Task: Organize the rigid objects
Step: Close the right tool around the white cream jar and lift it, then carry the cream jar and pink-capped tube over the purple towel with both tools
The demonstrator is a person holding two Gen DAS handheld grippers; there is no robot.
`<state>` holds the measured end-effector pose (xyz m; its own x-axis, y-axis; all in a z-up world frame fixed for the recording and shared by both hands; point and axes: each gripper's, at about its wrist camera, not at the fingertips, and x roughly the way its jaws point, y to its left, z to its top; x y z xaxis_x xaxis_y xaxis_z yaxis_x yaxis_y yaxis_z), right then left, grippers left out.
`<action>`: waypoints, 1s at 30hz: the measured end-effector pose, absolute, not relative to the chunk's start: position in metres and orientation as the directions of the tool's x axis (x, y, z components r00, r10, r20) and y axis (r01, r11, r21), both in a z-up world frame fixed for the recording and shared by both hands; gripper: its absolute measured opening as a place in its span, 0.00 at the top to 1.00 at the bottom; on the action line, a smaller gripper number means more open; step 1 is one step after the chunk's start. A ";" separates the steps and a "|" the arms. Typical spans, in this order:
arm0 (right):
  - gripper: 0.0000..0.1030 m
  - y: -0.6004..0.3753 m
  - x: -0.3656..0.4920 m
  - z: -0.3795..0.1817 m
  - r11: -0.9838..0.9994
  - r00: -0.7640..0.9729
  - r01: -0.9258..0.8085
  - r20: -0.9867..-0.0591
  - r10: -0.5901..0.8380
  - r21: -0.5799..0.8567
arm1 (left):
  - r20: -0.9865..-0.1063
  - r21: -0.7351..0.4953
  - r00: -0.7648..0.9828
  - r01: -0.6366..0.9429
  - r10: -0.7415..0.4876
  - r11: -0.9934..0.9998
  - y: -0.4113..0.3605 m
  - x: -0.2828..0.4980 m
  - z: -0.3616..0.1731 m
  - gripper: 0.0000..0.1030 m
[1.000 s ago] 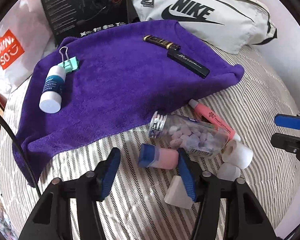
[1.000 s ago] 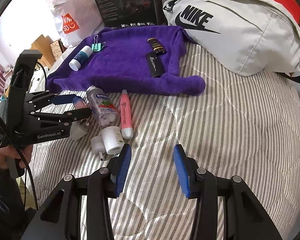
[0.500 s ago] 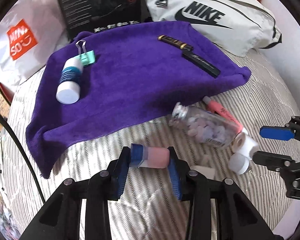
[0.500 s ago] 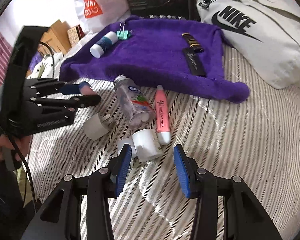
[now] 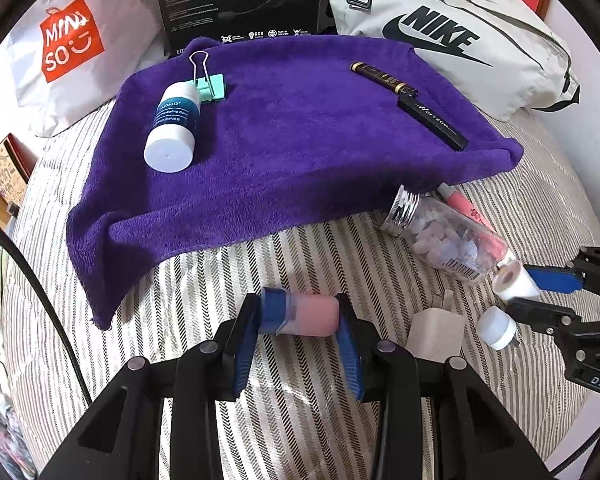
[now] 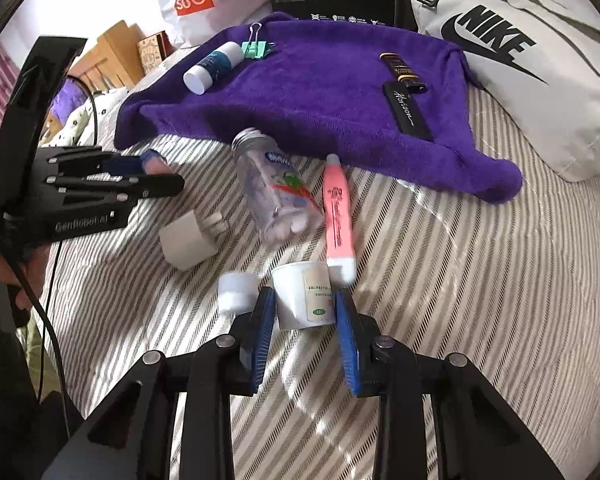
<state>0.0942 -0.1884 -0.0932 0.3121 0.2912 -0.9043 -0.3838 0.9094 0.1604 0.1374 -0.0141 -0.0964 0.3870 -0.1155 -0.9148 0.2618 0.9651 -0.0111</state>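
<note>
My left claw (image 5: pixel 298 316) is clamped end to end on the pink tube (image 5: pixel 300 315), lifted just off the striped bedspread (image 5: pixel 220 272) near the purple towel (image 5: pixel 300 136); next I'd carry it forward onto the towel. My right claw (image 6: pixel 304 308), held low and level, straddles the white jar (image 6: pixel 303 300), not yet pinching.

Bed cover (image 5: pixel 308 260): white w/ grey herringbone stripes. Towel (image 5: pixel 292 136): deep purple. Small bottle (image 5: pixel 298 314) pink w/ blue cap. White bottle (image 5: pixel 174 124) w/ teal-blue label; binder clip (image 5: pixel 212 86) mint green. Highlighter (image 6: pixel 337 216) pink, white cap. Jar (image 6: pixel 274 190) clear, silver lid. Little tub (image 6: pixel 304 296) white. Black box (image 5: pixel 432 122) w/ white script. Gripper pads (image 5: pixel 242 356) blue, frames black. Bag (image 5: pixel 480 40) off-white w/ black logo
</note>
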 end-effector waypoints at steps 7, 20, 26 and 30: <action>0.70 -0.186 0.097 -0.100 0.916 0.298 -0.369 -0.913 0.280 0.160 | -0.914 -0.021 0.387 0.261 -0.125 0.965 -0.012 0.137 -0.097 0.66; 0.72 -0.191 0.088 -0.078 0.909 0.336 -0.387 -0.894 0.296 0.155 | -0.895 -0.097 0.405 0.229 -0.186 0.969 0.017 0.131 -0.090 0.66; 0.72 -0.196 0.090 -0.069 0.913 0.357 -0.378 -0.886 0.295 0.151 | -0.887 -0.102 0.424 0.202 -0.180 0.974 0.033 0.127 -0.079 0.66; 0.72 -0.198 0.095 -0.061 0.912 0.370 -0.380 -0.878 0.304 0.156 | -0.879 -0.108 0.440 0.187 -0.182 0.976 0.040 0.129 -0.071 0.66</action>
<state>0.0949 -0.1982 -0.0615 0.3699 0.3040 -0.8779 -0.3797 0.9119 0.1557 0.1293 0.0398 -0.0707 0.4402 -0.1819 -0.8793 0.1868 0.9764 -0.1085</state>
